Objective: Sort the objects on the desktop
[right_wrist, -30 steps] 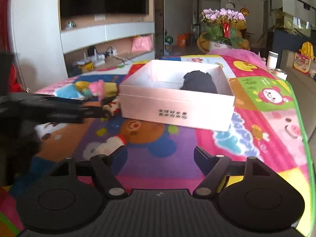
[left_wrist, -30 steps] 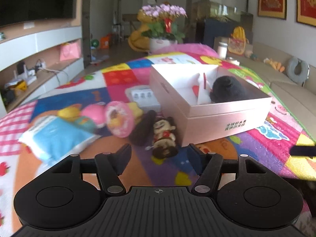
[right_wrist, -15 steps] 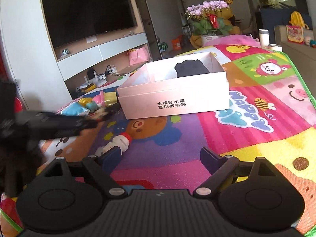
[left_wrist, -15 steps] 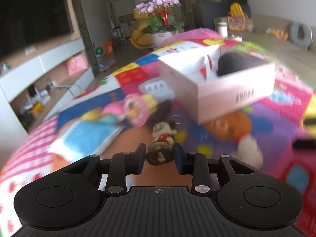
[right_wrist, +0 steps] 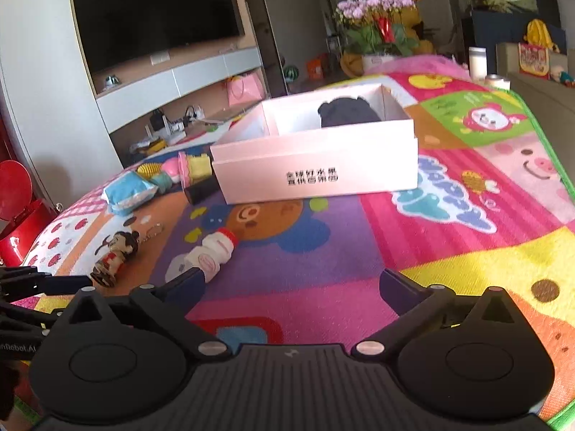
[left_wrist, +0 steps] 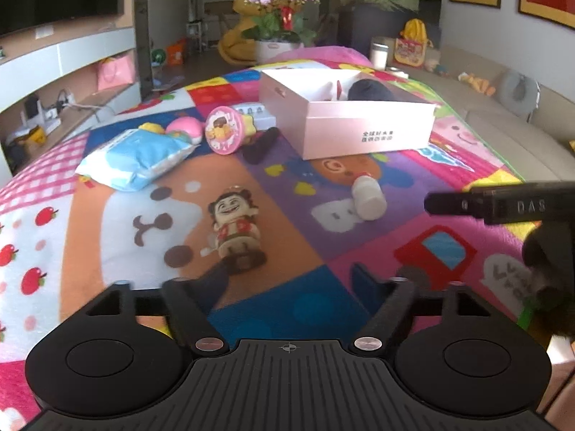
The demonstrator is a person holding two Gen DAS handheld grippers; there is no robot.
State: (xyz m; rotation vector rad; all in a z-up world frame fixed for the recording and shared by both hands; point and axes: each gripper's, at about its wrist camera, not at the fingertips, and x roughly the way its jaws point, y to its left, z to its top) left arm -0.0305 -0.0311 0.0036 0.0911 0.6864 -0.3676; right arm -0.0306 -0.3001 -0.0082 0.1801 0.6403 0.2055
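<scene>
Ahead of the tool lies a play mat [left_wrist: 294,237] patched in purple, pink, orange, blue and yellow cartoon squares, with red apples on white at its left edge. Farther ahead, a pale pink box [left_wrist: 363,125] with small dark lettering holds something black [left_wrist: 370,90]. A brown-haired figurine [left_wrist: 235,231] in red and cream lies closest, a white bottle [left_wrist: 366,197] to its right, a light-blue-and-white packet [left_wrist: 136,156] to its left.

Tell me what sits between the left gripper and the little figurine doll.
Nothing visible. The figurine doll lies on the play mat just ahead of the left gripper, whose jaws are opening with nothing between them. The small bottle lies off to the right, clear of that line.
</scene>
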